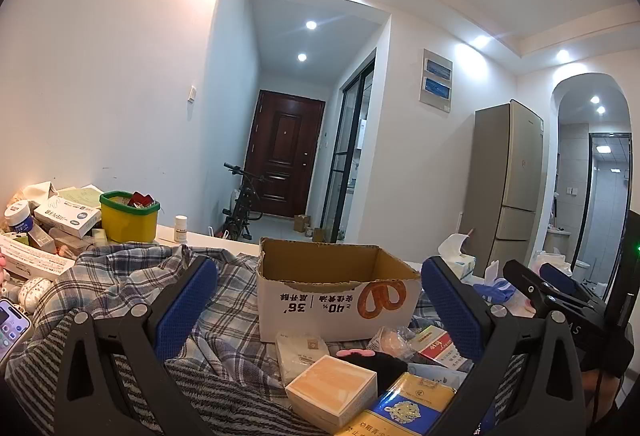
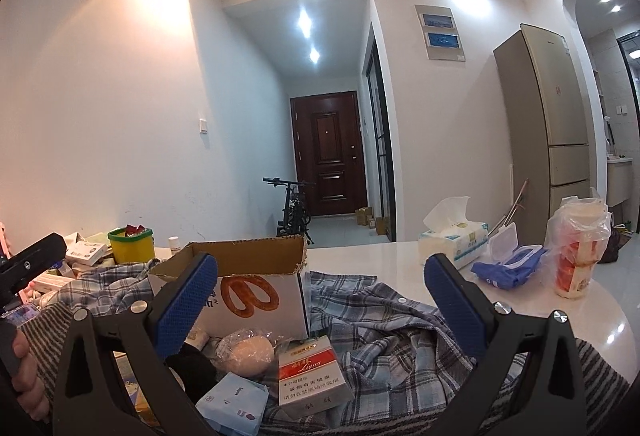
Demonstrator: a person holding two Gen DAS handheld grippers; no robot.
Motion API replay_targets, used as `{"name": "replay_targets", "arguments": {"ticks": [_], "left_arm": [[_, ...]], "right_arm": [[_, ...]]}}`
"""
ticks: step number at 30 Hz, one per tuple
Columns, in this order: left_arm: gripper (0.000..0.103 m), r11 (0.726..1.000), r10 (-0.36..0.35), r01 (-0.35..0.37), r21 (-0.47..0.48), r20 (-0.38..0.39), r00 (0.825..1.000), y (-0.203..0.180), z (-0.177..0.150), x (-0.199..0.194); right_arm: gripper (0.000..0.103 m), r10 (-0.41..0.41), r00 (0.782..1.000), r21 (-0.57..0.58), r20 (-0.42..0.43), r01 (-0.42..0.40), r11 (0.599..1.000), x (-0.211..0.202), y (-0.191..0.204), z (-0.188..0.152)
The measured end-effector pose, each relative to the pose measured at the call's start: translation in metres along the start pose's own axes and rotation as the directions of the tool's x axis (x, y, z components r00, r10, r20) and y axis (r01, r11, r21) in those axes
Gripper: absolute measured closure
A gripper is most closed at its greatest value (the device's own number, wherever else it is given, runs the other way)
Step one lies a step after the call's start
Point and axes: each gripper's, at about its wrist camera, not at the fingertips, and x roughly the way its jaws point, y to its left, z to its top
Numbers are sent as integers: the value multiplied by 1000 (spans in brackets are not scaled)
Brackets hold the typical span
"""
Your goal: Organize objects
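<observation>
— Both tongs, how do they stand?

— Spread as wide as they go, and level. I see my left gripper [image 1: 316,312] with nothing between its blue, cross-hatched pads; the open cardboard box [image 1: 336,300] sits ahead of it on the plaid cloth [image 1: 132,276]. My right gripper [image 2: 322,310] is released too, gripping and touching nothing.

— Where are the things to sort?

— Heaped just below the fingers. Under the left: a square pale wooden-looking box [image 1: 332,392], a glossy blue-and-yellow carton [image 1: 404,412], a soft black item [image 1: 376,364]. Under the right: a red-and-white cigarette pack [image 2: 310,376], slick in its wrap, a round pinkish lump in crinkled clear film [image 2: 246,352], and a flat pale-blue packet [image 2: 234,406].

— And the box?

— Corrugated, torn along its rim, white outside with a pretzel print, and upside-down lettering. Far left stands a yellow tub with a green rim [image 1: 129,215]; on the smooth white table [image 2: 380,260] to the right, a tissue pack [image 2: 454,236].
</observation>
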Motion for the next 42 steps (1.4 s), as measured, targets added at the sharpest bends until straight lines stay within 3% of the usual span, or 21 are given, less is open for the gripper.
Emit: {"name": "replay_targets", "arguments": {"ticks": [22, 32, 42], "left_arm": [[0, 999, 25, -25, 41, 7, 1000, -6, 3, -1], [0, 999, 25, -25, 44, 4, 1000, -6, 2, 0], [0, 994, 35, -35, 104, 2, 999, -17, -2, 3]], "right_arm": [[0, 3, 1000, -79, 5, -2, 997, 0, 16, 0], [0, -16, 999, -116, 50, 22, 993, -10, 22, 0], [0, -22, 998, -78, 60, 27, 997, -11, 14, 0]]}}
